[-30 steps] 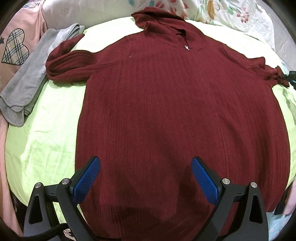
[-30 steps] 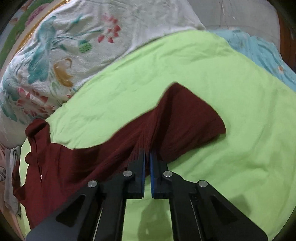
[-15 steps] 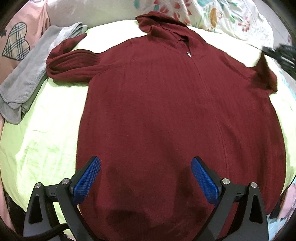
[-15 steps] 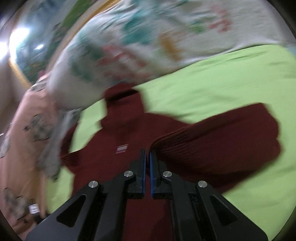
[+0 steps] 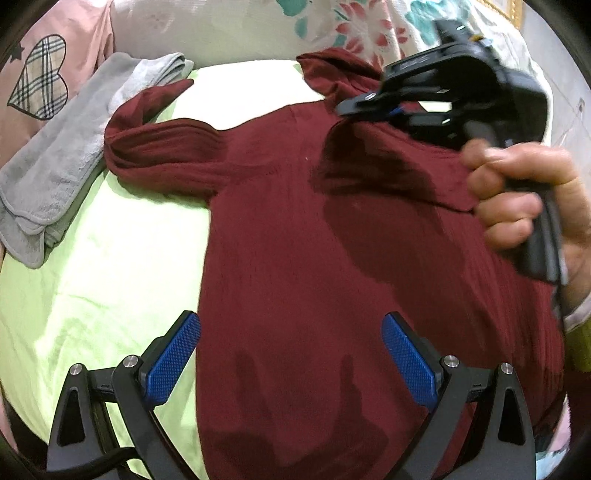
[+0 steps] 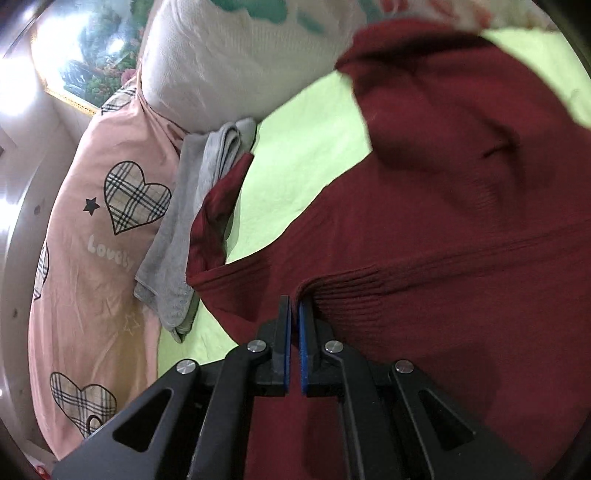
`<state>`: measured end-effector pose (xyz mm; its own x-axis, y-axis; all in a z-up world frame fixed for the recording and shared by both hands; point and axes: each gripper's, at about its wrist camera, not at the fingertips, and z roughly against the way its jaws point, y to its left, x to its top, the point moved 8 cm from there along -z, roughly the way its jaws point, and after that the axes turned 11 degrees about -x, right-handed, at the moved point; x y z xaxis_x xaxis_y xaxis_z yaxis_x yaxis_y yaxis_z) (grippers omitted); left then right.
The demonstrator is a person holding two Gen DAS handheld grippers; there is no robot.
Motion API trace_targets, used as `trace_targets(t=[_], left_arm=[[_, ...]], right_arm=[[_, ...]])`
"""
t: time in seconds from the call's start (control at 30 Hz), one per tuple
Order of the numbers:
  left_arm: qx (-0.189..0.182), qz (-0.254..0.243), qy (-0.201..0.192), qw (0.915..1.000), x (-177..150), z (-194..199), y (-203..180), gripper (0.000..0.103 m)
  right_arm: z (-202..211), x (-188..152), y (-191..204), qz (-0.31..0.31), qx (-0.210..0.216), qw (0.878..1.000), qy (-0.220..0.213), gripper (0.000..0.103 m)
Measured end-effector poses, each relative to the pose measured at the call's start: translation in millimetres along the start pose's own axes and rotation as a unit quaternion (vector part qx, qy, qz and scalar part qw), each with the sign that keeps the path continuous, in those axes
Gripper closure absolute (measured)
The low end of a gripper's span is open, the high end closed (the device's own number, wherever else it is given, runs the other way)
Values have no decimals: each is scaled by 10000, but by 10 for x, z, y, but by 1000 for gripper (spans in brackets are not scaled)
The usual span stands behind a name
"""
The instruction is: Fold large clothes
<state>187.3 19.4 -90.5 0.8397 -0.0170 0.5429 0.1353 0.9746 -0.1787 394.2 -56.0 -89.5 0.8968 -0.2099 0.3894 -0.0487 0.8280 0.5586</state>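
A dark red ribbed hooded sweater (image 5: 295,240) lies flat on a light green sheet (image 5: 110,266), hood toward the pillows. My left gripper (image 5: 291,354) is open and empty, hovering over the sweater's lower hem. My right gripper (image 6: 294,306) is shut on the sweater's right sleeve cuff (image 6: 343,291) and holds the sleeve folded across the chest. It also shows in the left wrist view (image 5: 351,107), held in a hand above the chest. The left sleeve (image 5: 159,151) lies bunched at the far left.
A folded grey towel (image 5: 62,158) lies left of the sweater beside the left sleeve. A pink heart-print cover (image 6: 99,240) is further left. A white floral pillow (image 5: 258,33) lies beyond the hood. The green sheet shows bare at the lower left.
My right gripper has carried the right sleeve from the sweater's right side leftward over the chest. My left gripper has stayed open over the hem.
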Motion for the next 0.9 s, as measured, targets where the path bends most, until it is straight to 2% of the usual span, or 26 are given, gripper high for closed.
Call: trace_targets(t=[0.1, 0.17, 0.2, 0.3, 0.4, 0.47, 0.6, 0.63, 0.7, 0.73, 0.77, 0.83, 0.9], left_arm=[[-9, -33, -39, 10000, 155, -104, 63, 4], [-41, -19, -26, 10000, 281, -211, 108, 4], [-117, 42, 4, 9999, 356, -284, 127, 4], [-314, 254, 23, 9992, 612, -470, 189, 4], [-586, 424, 13, 9974, 889, -664, 202, 4], [-783, 542, 178, 9953, 1068, -874, 190, 4], [-1202, 801, 487, 9883, 1197, -1176, 89, 6], [-1250, 799, 437, 9880, 1236, -1215, 55, 11], [-1236, 724, 362, 9890, 1271, -1249, 2, 26], [-1211, 695, 344, 9896, 1286, -1259, -5, 42], [-1173, 642, 319, 9905, 1324, -1283, -11, 67], [-1116, 548, 308, 9918, 1346, -1276, -28, 95], [-1186, 499, 165, 9916, 1369, -1162, -36, 98]], right_arm=[[-204, -1, 1, -322, 197, 9989, 272, 96], [-178, -5, -72, -454, 147, 9981, 379, 94], [-106, -38, -102, -468, 121, 9981, 371, 89], [226, -90, -204, -425, -23, 9991, -3, 87], [630, -231, -396, -554, -141, 9976, -403, 77], [915, -378, -594, -710, -320, 9949, -648, 75], [1404, -719, -1001, -1116, -622, 9867, -1008, 72], [1473, -769, -1063, -1178, -655, 9853, -1053, 71], [1636, -915, -1224, -1348, -778, 9810, -1160, 71], [1699, -974, -1293, -1415, -842, 9791, -1197, 71], [1769, -1034, -1384, -1502, -952, 9764, -1222, 71], [1874, -1059, -1463, -1553, -1059, 9736, -1296, 71], [1969, -1056, -1501, -1584, -1144, 9710, -1375, 71]])
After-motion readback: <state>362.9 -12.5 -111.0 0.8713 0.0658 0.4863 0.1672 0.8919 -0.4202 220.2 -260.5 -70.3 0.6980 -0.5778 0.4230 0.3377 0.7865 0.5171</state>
